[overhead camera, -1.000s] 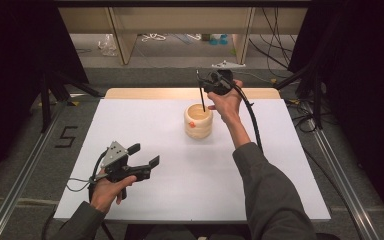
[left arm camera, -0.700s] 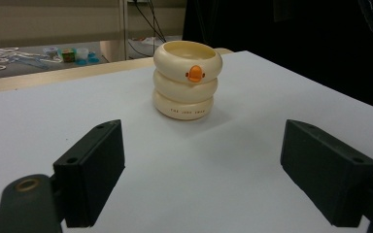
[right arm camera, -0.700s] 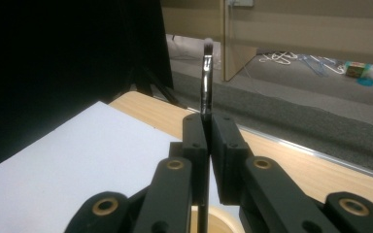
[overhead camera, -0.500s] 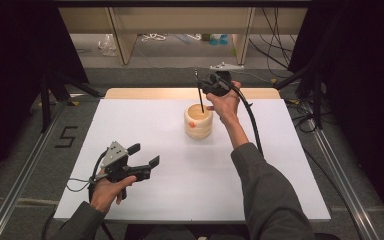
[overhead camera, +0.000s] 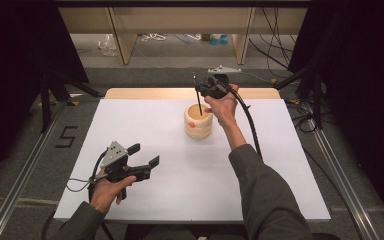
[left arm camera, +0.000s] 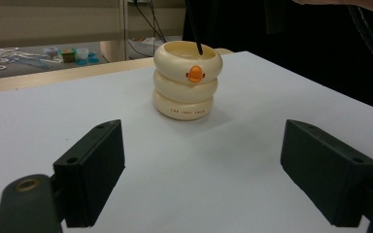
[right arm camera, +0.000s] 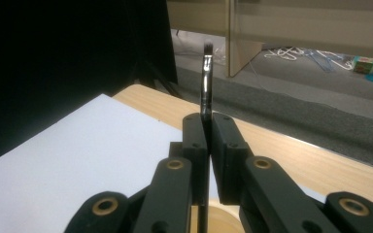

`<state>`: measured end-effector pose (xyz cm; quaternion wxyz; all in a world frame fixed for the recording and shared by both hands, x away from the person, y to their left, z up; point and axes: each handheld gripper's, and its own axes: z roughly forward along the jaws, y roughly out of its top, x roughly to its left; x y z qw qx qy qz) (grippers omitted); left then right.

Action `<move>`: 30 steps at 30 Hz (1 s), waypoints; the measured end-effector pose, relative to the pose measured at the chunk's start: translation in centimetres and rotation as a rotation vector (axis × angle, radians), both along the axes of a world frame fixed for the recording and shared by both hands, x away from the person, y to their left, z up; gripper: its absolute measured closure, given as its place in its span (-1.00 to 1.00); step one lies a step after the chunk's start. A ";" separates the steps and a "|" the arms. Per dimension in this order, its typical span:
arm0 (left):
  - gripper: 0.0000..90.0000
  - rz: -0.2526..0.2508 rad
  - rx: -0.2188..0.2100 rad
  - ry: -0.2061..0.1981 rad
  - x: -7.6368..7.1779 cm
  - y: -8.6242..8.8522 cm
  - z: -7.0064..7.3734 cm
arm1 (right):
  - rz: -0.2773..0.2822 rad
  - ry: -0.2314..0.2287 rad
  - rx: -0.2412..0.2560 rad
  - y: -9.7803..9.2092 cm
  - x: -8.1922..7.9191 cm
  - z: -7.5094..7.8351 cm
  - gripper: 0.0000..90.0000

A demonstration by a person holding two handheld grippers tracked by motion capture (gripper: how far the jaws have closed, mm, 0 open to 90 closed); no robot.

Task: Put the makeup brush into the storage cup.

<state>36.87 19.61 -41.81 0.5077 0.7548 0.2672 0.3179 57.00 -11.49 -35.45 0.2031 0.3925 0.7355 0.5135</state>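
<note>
The right gripper (overhead camera: 198,90) pinches a thin black brush (overhead camera: 198,100) upright at the far side of the table (overhead camera: 280,165), its lower tip hidden inside the cream cup (overhead camera: 199,121). The left gripper (overhead camera: 144,156) hangs near left, jaws wide apart and empty. In the right gripper view the brush's lower end is cut off below the jaws.

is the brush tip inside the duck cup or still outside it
Inside. In the left gripper view the brush drops past the rim of the duck cup. The right gripper is shut on it, holding it near upright.
</note>
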 end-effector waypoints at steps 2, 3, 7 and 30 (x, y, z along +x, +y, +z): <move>-0.65 0.001 0.000 0.000 0.0 0.0 0.0 | -0.001 0.009 0.002 -0.1 0.0 -0.1 0.90; -0.65 0.001 0.001 0.000 0.0 0.0 0.0 | -0.001 0.009 0.002 -0.1 0.0 -0.1 0.90; -0.65 0.000 0.001 0.000 0.0 0.0 0.0 | -0.002 0.021 0.006 -0.3 -0.2 -0.8 0.90; -0.65 0.000 0.003 0.000 0.0 0.0 0.0 | -0.002 0.050 -0.007 -0.6 -0.5 -3.1 0.90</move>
